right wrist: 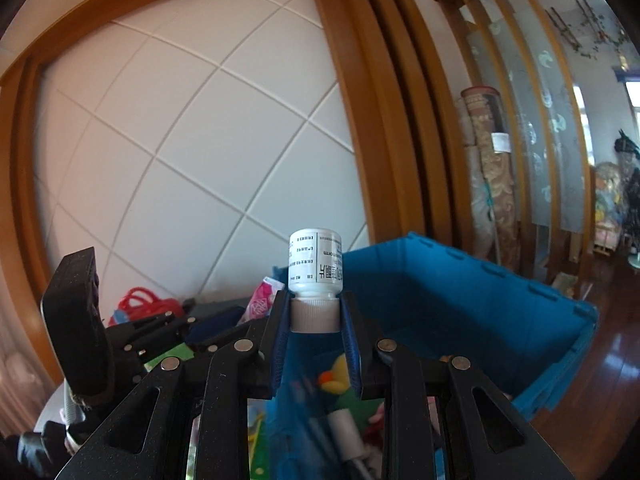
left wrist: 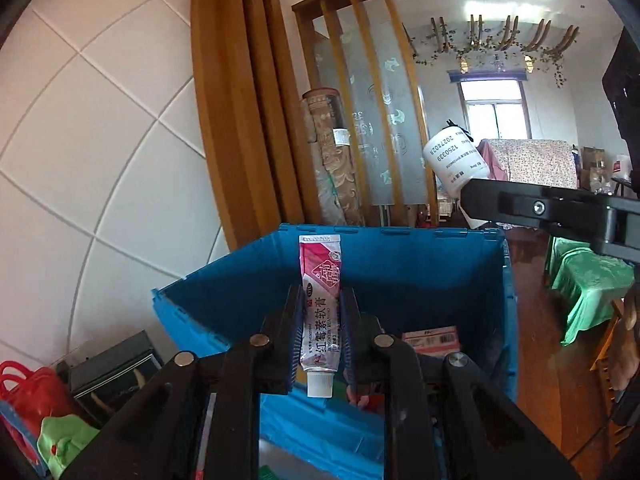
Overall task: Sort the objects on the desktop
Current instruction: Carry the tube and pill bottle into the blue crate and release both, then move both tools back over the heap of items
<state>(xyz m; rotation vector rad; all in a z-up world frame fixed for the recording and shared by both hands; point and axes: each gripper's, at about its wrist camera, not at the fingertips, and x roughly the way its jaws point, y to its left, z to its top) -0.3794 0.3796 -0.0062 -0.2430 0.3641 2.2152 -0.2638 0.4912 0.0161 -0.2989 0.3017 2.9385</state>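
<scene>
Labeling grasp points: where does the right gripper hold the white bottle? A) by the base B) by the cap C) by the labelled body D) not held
B: the right gripper is shut on the ribbed cap of the white bottle; its labelled body sticks out beyond the gripper's tips.

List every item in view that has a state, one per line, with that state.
Left hand-held gripper: shut on the tube.
Pink-and-white ointment tube: capped, cap toward the camera, held above the crate.
Right hand-held gripper: shut on the bottle's cap.
Small white plastic medicine bottle: capped, held by its ribbed cap.
Blue plastic folding crate: open-topped, items already inside.
</scene>
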